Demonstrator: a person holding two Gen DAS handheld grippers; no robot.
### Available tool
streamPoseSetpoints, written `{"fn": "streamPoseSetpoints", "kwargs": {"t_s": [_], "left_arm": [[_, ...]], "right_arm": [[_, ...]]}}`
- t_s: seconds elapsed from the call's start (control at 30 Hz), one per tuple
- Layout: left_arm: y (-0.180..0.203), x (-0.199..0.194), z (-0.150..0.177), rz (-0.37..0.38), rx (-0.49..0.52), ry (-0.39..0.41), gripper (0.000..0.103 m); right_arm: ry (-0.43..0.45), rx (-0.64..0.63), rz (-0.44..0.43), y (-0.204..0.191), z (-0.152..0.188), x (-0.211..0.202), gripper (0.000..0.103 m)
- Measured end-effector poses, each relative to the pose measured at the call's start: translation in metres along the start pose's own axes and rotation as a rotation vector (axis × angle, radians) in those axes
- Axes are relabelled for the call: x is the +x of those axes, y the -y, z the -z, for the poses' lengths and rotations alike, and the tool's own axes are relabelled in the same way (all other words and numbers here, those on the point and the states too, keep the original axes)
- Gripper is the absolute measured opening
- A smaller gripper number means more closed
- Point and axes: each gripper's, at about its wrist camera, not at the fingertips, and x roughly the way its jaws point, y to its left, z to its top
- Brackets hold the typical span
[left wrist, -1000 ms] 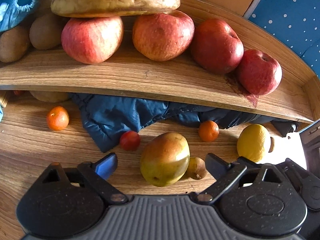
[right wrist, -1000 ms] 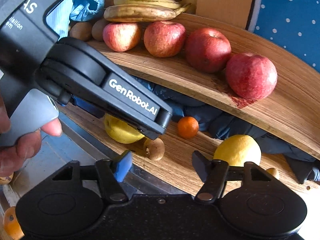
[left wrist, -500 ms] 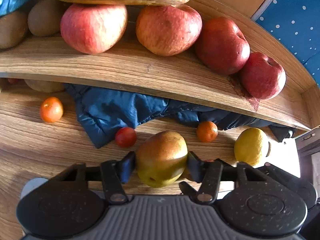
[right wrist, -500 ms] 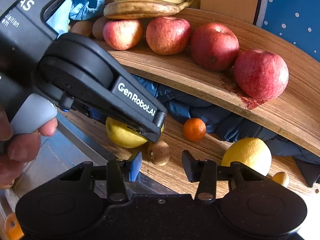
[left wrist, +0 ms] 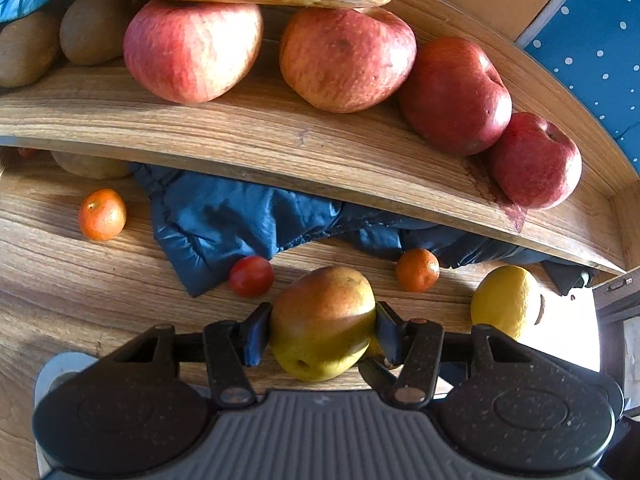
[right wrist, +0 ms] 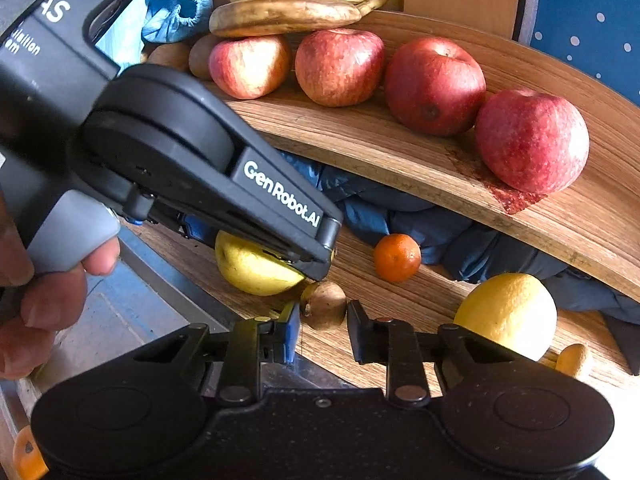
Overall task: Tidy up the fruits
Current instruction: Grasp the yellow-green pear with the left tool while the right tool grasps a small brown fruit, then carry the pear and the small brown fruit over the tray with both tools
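My left gripper (left wrist: 322,330) is shut on a yellow-green pear (left wrist: 324,320) with a reddish top, on the lower wooden surface. In the right wrist view the pear (right wrist: 252,268) shows under the left gripper's body (right wrist: 224,184). My right gripper (right wrist: 322,330) is narrowed around a small brown fruit (right wrist: 324,306); its pads stand close beside the fruit, and I cannot tell if they touch. Several red apples (left wrist: 348,60) and bananas (right wrist: 288,12) sit on the upper shelf.
A blue cloth (left wrist: 240,220) lies under the shelf (left wrist: 280,140). Mandarins (left wrist: 102,214) (left wrist: 417,270), a small red fruit (left wrist: 251,276) and a lemon (left wrist: 506,302) lie on the lower surface. Kiwis (left wrist: 90,26) sit at the shelf's left end.
My left gripper moved forward and closed on the pear. My right gripper narrowed its jaws and came up around the small brown fruit.
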Motion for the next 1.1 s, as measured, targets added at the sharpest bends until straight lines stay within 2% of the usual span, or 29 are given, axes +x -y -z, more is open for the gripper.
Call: {"fn": "streamPoseSetpoints", "kwargs": {"t_s": [0.4, 1.1], "left_arm": [[0.014, -0.006, 0.016, -0.036, 0.002, 0.017, 0.057], [0.008, -0.051, 0.047, 0.046, 0.091, 0.035, 0.057]], "right_arm": [[0.025, 0.017, 0.034, 0.005, 0.007, -0.019, 0.027], [0.076, 0.077, 0.138, -0.030, 0.028, -0.077, 0.027]]}}
